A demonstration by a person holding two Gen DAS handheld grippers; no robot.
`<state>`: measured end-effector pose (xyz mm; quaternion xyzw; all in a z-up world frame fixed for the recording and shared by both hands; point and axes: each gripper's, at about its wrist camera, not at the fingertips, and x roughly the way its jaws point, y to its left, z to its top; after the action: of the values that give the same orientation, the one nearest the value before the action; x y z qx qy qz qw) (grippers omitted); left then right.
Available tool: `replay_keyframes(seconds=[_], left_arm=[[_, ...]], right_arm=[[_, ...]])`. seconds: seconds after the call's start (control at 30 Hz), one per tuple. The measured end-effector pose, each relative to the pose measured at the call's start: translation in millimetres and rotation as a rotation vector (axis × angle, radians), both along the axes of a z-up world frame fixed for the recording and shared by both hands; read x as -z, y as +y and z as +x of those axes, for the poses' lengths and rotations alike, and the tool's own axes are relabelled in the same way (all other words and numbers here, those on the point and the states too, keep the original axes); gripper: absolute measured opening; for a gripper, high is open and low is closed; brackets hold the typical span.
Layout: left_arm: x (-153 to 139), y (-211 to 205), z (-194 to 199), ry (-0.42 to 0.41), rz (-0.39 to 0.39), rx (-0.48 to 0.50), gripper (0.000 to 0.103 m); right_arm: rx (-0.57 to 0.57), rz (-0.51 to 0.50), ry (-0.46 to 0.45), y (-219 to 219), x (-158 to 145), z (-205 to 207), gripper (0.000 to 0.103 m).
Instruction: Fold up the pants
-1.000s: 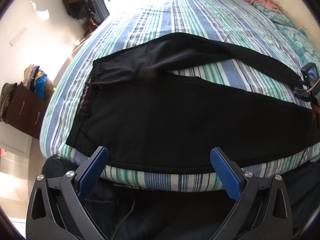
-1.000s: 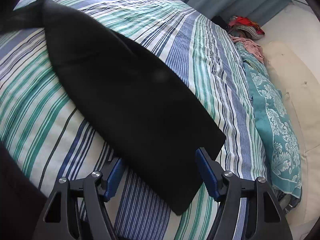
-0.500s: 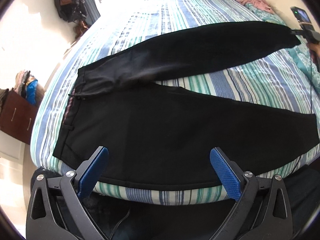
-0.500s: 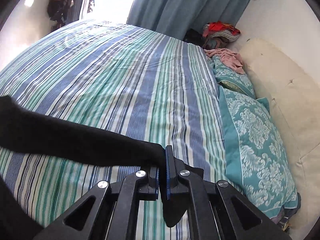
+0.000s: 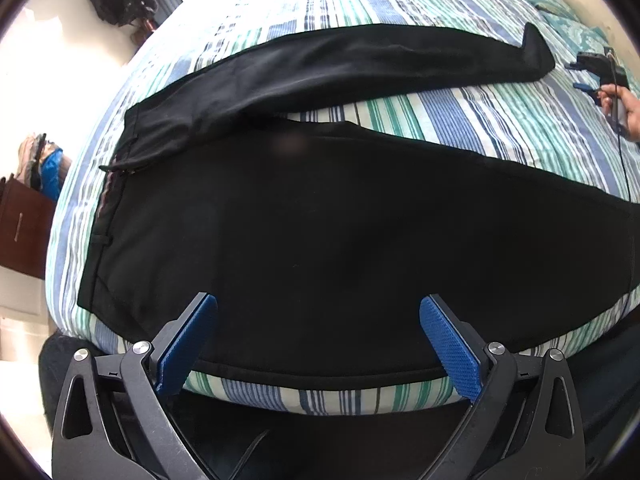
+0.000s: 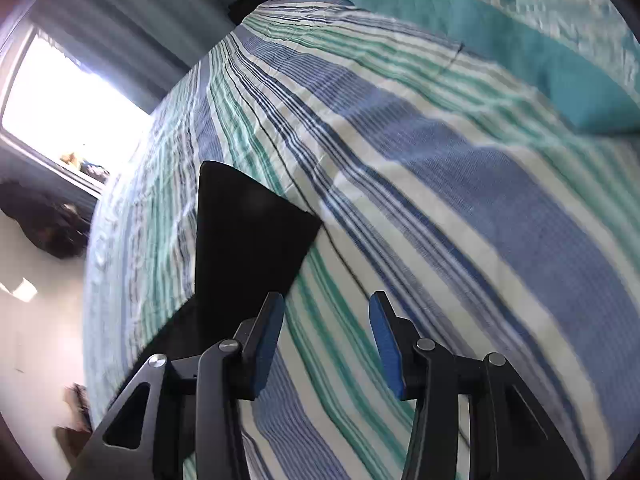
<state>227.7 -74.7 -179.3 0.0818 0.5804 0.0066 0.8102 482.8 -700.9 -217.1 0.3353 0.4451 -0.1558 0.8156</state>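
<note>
Your left gripper [image 5: 318, 344] stands wide apart, holding nothing, over the near edge of the pants [image 5: 320, 232] spread on the bed [image 5: 500, 128]. Your right gripper [image 6: 326, 332] is parted, empty, beside the far leg's hem [image 6: 248, 232].

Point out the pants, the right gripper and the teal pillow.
pants [image 5: 340, 232], left wrist view, near leg's broad middle.
right gripper [image 6: 326, 332], right wrist view, midway between its open fingertips.
teal pillow [image 6: 560, 40], right wrist view, its patterned top.

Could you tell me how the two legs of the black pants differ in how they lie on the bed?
The far leg looks narrow and creased, its hem corner kinked up; the near leg lies broad and smooth. The far leg sits mid-bed; the near leg runs along the bed edge. Both are black and join at the waistband.
</note>
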Motion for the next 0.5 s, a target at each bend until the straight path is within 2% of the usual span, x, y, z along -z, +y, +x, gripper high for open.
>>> replay_keyframes(seconds=[0.07, 0.13, 0.23, 0.3, 0.43, 0.5], left_arm=[[3, -2, 3, 0.003, 0.011, -0.005, 0.102], [9, -4, 6, 0.019, 0.016, -0.012, 0.102], [17, -5, 9, 0.052, 0.021, -0.02, 0.102], [18, -6, 10, 0.059, 0.021, -0.017, 0.102], [15, -6, 10, 0.022, 0.018, -0.014, 0.102], [18, -5, 11, 0.018, 0.013, -0.013, 0.102]], right_arm=[[-0.003, 0.125, -0.075, 5, 22, 8, 0.046], [-0.028, 0.171, -0.103, 17, 37, 24, 0.046], [-0.018, 0.127, -0.105, 31, 47, 45, 0.037], [0.02, 0.095, -0.107, 31, 46, 45, 0.011], [0.067, -0.004, -0.173, 33, 17, 6, 0.01], [0.071, -0.09, -0.128, 34, 6, -20, 0.01]])
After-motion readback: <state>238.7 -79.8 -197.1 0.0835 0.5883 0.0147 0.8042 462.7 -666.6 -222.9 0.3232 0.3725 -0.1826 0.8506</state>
